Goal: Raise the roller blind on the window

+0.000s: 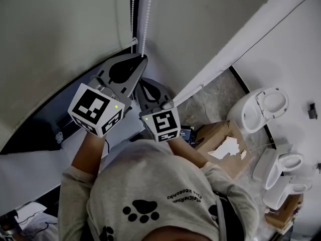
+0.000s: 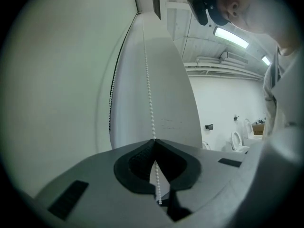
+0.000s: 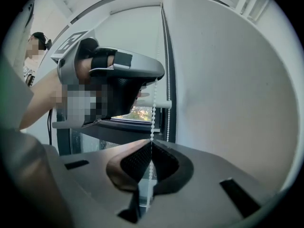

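Note:
A white bead chain [image 1: 147,19] hangs in two strands beside the pale roller blind [image 1: 60,34]. My left gripper [image 1: 144,59] is shut on one strand, and in the left gripper view the chain [image 2: 148,80] runs down into the closed tips [image 2: 154,140]. Just below it, my right gripper [image 1: 142,82] is shut on the same strand. The right gripper view shows the chain [image 3: 154,108] pinched at the closed tips [image 3: 151,142], with the left gripper [image 3: 114,75] directly above. The blind's bottom bar [image 3: 159,104] hangs over a strip of bright window.
The wall [image 1: 210,24] stands right of the chain. On the floor to the right are several white toilets [image 1: 263,107] and an open cardboard box [image 1: 220,139]. The dark window sill [image 1: 55,109] runs to the left below my hands.

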The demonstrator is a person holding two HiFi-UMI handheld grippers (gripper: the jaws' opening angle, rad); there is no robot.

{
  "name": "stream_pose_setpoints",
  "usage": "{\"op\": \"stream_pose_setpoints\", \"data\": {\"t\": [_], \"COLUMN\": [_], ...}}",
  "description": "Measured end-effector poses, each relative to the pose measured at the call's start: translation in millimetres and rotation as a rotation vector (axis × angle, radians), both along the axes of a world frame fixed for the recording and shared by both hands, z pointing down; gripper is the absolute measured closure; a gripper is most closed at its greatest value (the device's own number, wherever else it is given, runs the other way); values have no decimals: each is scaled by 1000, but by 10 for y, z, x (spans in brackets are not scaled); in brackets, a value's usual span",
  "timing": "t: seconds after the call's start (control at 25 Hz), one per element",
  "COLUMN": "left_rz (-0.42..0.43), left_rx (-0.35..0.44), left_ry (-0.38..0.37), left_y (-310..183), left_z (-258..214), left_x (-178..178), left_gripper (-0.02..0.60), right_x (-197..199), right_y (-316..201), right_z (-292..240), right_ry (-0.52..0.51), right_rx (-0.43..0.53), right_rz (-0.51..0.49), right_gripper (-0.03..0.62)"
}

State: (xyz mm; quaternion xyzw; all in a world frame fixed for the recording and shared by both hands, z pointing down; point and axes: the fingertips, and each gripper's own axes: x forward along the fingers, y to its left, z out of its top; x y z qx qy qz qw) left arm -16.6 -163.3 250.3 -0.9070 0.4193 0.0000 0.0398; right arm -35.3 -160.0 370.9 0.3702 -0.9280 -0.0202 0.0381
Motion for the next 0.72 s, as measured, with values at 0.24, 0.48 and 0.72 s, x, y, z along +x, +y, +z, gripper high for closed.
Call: {"op": "stream_pose_setpoints", "data": {"t": [0.24,0.48,0.72], "left_rz": [-36,-69,-82], "left_rx": [-58,-104,-164], "left_ry": [28,54,82], "left_y": [58,66,59], "left_z": [324,686,1081], "left_x": [-68,-77,-76], "left_gripper": [572,572,572], "right_x": [-50,-47,-33], "right_y": [84,81,117], "right_z": [312,668,1048], "right_ry": [23,72,105], "right_rx": [-37,-65,-101], "right_rz": [-28,-18,-16], "right_gripper": [585,585,585]}}
